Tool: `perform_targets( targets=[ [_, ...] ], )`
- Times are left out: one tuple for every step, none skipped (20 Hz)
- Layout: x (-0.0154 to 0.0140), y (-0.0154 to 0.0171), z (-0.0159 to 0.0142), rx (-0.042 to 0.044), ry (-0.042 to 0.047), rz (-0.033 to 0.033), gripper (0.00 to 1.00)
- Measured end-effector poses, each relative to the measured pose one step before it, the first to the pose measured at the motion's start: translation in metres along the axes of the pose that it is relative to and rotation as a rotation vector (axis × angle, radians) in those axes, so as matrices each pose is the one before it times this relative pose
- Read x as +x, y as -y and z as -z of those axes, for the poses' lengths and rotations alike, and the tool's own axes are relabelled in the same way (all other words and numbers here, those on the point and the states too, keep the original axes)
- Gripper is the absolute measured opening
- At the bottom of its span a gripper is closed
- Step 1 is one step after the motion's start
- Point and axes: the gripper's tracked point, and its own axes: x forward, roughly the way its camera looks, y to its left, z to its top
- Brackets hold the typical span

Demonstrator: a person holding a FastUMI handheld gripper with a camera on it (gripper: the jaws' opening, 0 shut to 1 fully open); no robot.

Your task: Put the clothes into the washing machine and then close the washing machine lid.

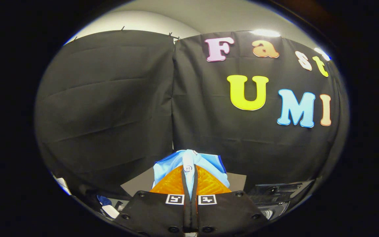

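One gripper (189, 179) with two orange fingers (173, 184) clamps one light blue garment (206, 164); one dark machine (275, 194) sits beside them.

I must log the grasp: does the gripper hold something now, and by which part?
Yes. The gripper is shut on a light blue garment, pinching a buttoned strip of its fabric between the orange fingers.

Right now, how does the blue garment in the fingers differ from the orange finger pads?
The garment is pale blue soft cloth with a darker blue edge, bunched and folded; the pads are bright orange and ribbed, holding a firm wedge shape. The garment spreads out beyond the pads, while the pads sit close together with only a thin strip of garment pinched between them. Both sit at the gripper, which is shut on the garment.
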Motion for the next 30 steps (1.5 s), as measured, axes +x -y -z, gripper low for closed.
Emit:
perform_targets(
  targets=[
    [-0.00491,0.01133,-0.00039,0.00620,0.00136,0.01566,0.01],
    [-0.00457,0.01321,-0.00091,0.00857,0.00087,0.01729,0.01],
    [-0.00393,0.01313,-0.00001,0.00827,0.00073,0.02116,0.01],
    [-0.00429,0.01483,-0.00080,0.00458,0.00329,0.02210,0.01],
    [-0.00476,0.01446,-0.00046,0.00197,0.00225,0.02376,0.01],
    [-0.00466,0.01487,0.00073,0.00244,0.00032,0.02112,0.02],
    [-0.00368,0.01353,0.00149,0.00248,0.00127,0.02137,0.01],
    [-0.00487,0.01538,0.00062,0.00043,-0.00043,0.02213,0.01],
    [-0.00356,0.01453,0.00153,0.00119,-0.00131,0.02144,0.01],
    [-0.00425,0.01441,0.00089,0.00514,0.00101,0.02045,0.01],
    [-0.00402,0.01322,0.00019,0.00915,0.00233,0.01885,0.01],
    [-0.00401,0.01306,-0.00024,0.01136,0.00279,0.01634,0.01],
    [-0.00402,0.01236,0.00012,0.01413,0.00443,0.01692,0.02],
    [-0.00349,0.01219,-0.00032,0.01471,0.00369,0.01566,0.01],
    [-0.00400,0.01071,0.00094,0.01206,0.00230,0.01340,0.01],
    [-0.00352,0.01061,-0.00064,0.00747,0.00383,0.01301,0.01],
    [-0.00316,0.00997,-0.00051,0.00730,0.00561,0.01433,0.01],
    [-0.00239,0.00931,-0.00089,0.00961,0.00371,0.01194,0.01],
    [-0.00207,0.00741,0.00091,0.00795,0.00145,0.01028,0.01],
    [-0.00161,0.00720,0.00144,0.00289,-0.00030,0.00976,0.01],
    [-0.00127,0.00671,0.00191,0.00009,-0.00108,0.01116,0.01],
    [-0.00054,0.00590,0.00177,0.00129,-0.00213,0.00798,0.01],
    [-0.00008,0.00381,0.00233,-0.00056,-0.00321,0.00680,0.02],
    [0.00000,0.00461,0.00254,0.00044,-0.00410,0.00705,0.01],
    [0.00082,0.00361,0.00299,0.00047,-0.00529,0.00387,0.01],
    [0.00173,0.00293,0.00298,0.00164,-0.00528,0.00454,0.01],
    [0.00141,0.00307,0.00301,0.00348,-0.00324,0.00435,0.01],
    [0.00205,0.00230,0.00323,0.00413,-0.00516,0.00222,0.01],
    [0.00251,0.00184,0.00523,0.00219,-0.00816,0.00284,0.01],
    [0.00268,0.00166,0.00549,0.00339,-0.01000,0.00141,0.01]
  ],
)
